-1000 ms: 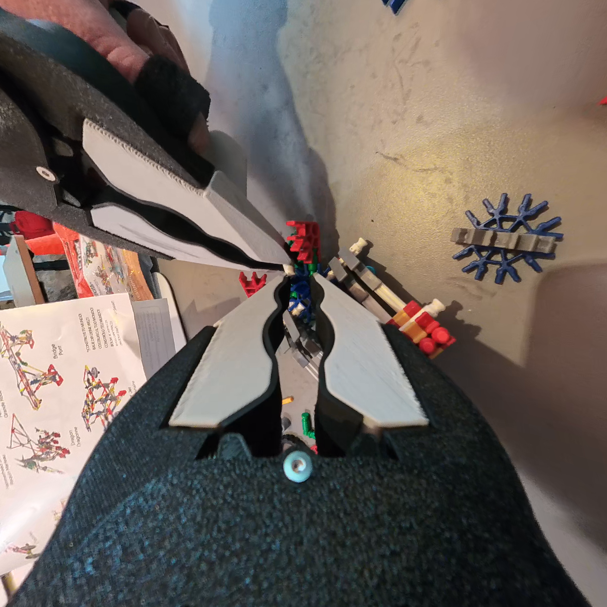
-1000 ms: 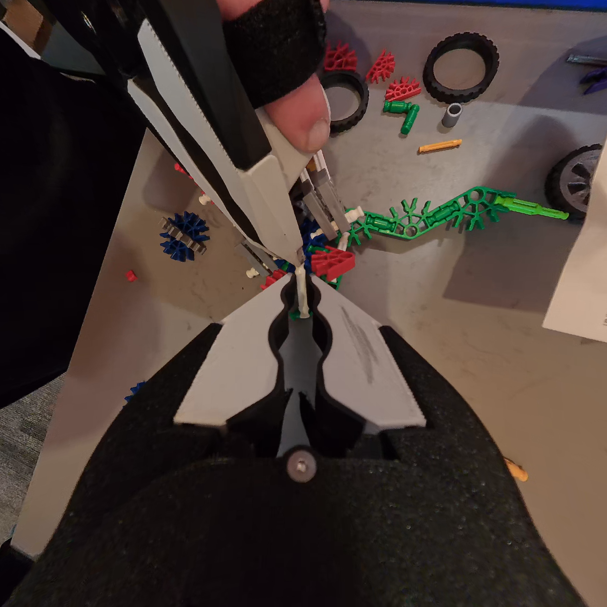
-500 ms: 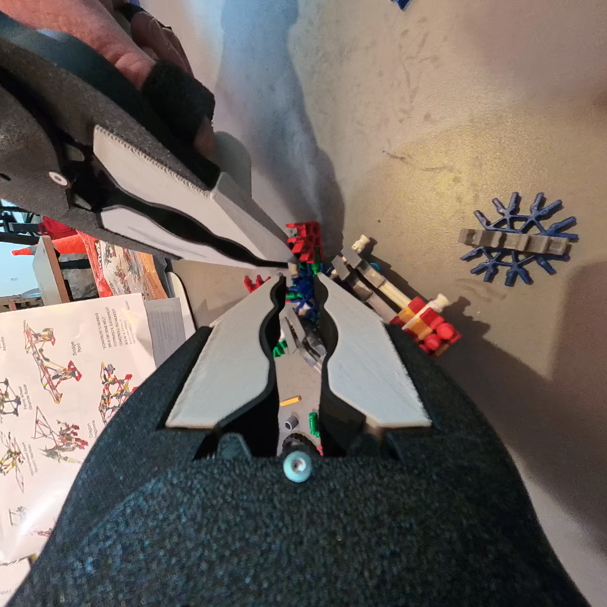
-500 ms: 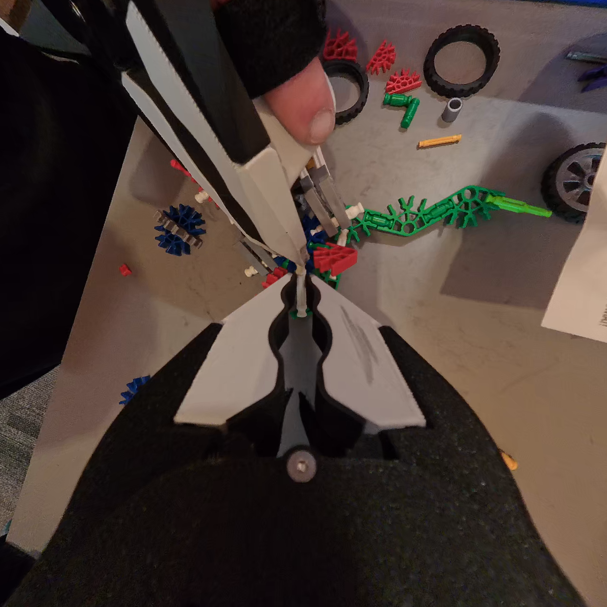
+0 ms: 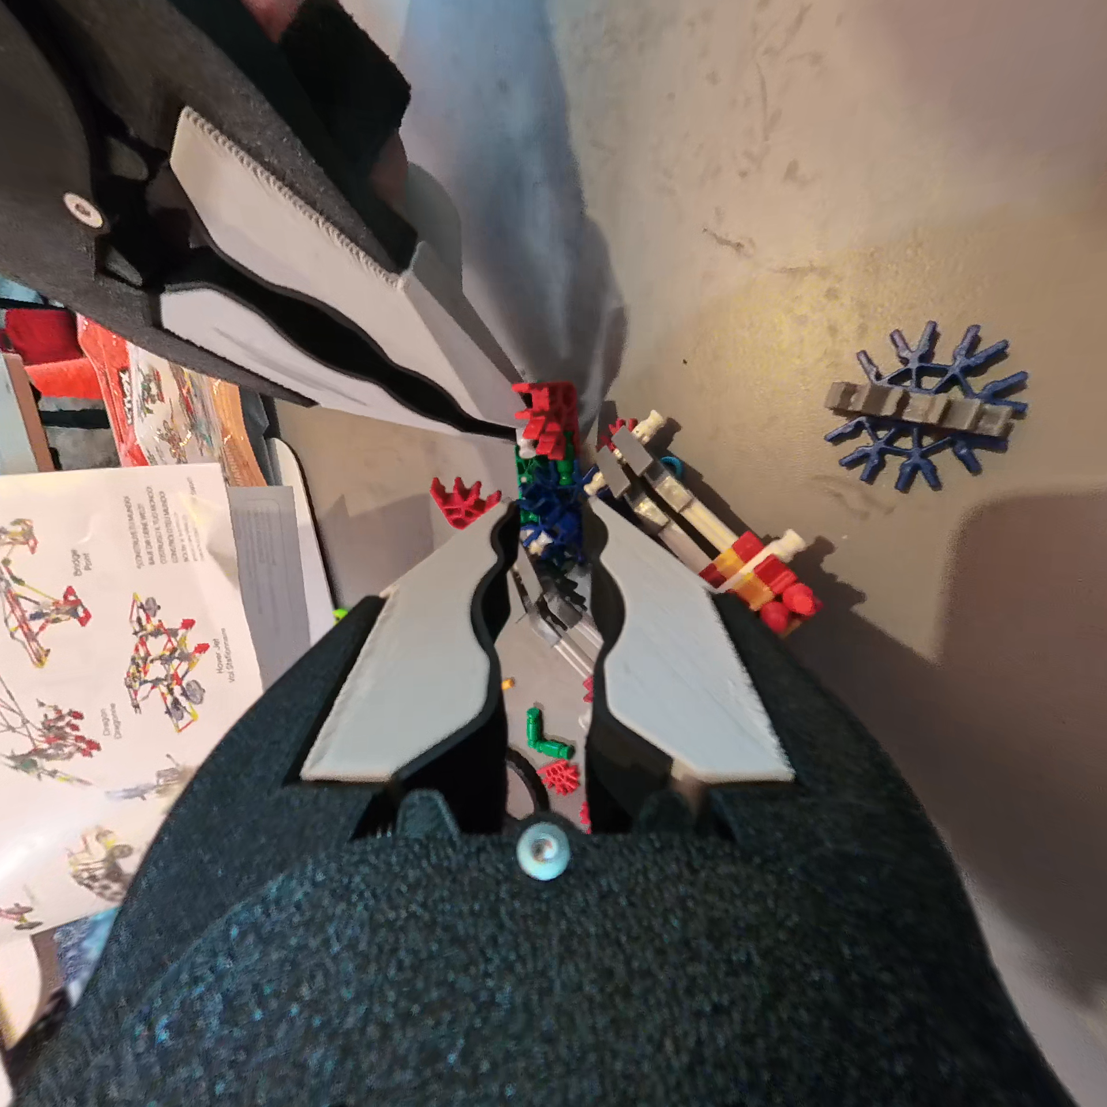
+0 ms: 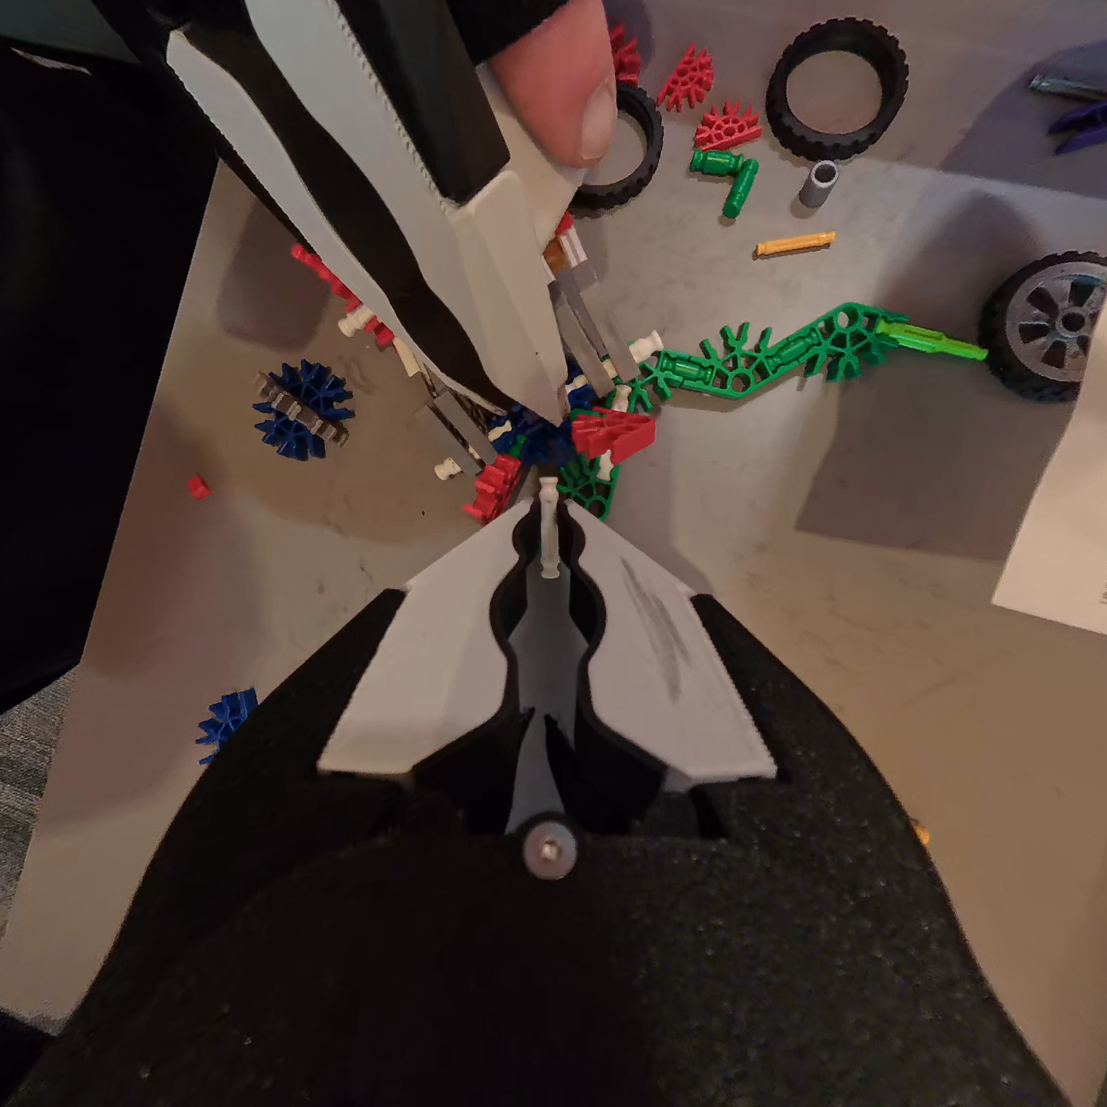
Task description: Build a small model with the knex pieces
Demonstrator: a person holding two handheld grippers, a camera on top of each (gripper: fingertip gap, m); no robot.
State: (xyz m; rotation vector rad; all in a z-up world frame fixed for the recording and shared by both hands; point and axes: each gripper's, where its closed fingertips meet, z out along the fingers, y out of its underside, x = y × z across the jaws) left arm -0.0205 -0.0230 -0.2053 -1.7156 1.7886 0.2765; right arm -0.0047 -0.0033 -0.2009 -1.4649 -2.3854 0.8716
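Note:
A small toy assembly of blue, green and red connectors (image 5: pixel 551 497) with grey and white rods lies on the grey table (image 5: pixel 779 180). My left gripper (image 5: pixel 552 515) is shut on its blue middle. In the right wrist view it comes down from the top (image 6: pixel 554 413) onto the assembly (image 6: pixel 611 434), with a thumb on it. My right gripper (image 6: pixel 548 509) is shut on a short white rod (image 6: pixel 548 527), whose front end is at the assembly's middle. In the left wrist view the right gripper (image 5: pixel 518 426) comes in from the upper left, beside a red connector (image 5: pixel 548 413).
A blue snowflake connector with a grey piece (image 6: pixel 302 410) lies left of the assembly. A green connector chain (image 6: pixel 779 353) runs right towards a wheel (image 6: pixel 1054 326). Tyres (image 6: pixel 838 90), green rods (image 6: pixel 728 174) and an orange rod (image 6: pixel 794 244) lie beyond. An instruction sheet (image 5: pixel 120 629) is nearby.
Both grippers keep their grips. The right gripper with the white rod has edged a little closer to the assembly. The left wrist view has shifted slightly.

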